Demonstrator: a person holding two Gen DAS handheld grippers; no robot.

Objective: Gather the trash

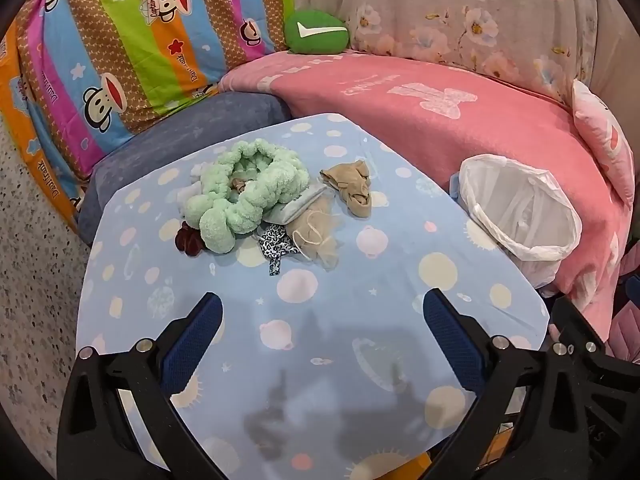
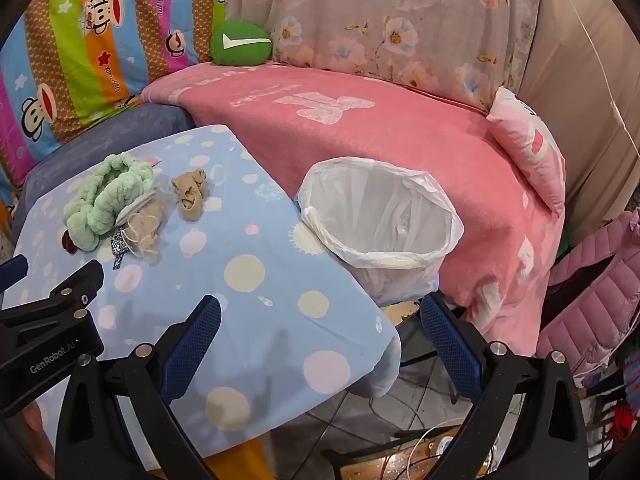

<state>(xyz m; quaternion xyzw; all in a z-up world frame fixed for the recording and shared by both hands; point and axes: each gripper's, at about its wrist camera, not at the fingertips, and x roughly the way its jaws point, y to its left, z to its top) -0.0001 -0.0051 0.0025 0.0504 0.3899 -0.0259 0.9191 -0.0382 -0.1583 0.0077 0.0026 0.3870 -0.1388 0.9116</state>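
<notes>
A pile of small cloth items lies on the light blue spotted table cover (image 1: 320, 320): a fluffy green loop (image 1: 244, 188), a beige sock (image 1: 352, 184), a beige mesh piece (image 1: 316, 232), a leopard-print scrap (image 1: 276, 246) and a dark red piece (image 1: 190, 240). A bin lined with a white bag (image 1: 520, 212) stands at the table's right edge, open and tilted. My left gripper (image 1: 322, 312) is open and empty, short of the pile. My right gripper (image 2: 320, 314) is open and empty, just short of the bin (image 2: 380, 220); the pile (image 2: 120, 204) is far left.
A pink blanket (image 2: 360, 120) covers the bed behind the table. A green cushion (image 2: 240, 42), striped cartoon bedding (image 1: 120, 40) and a floral sheet (image 2: 380, 20) lie beyond. A pink jacket (image 2: 592, 300) and cables on the floor (image 2: 420, 440) are at the right.
</notes>
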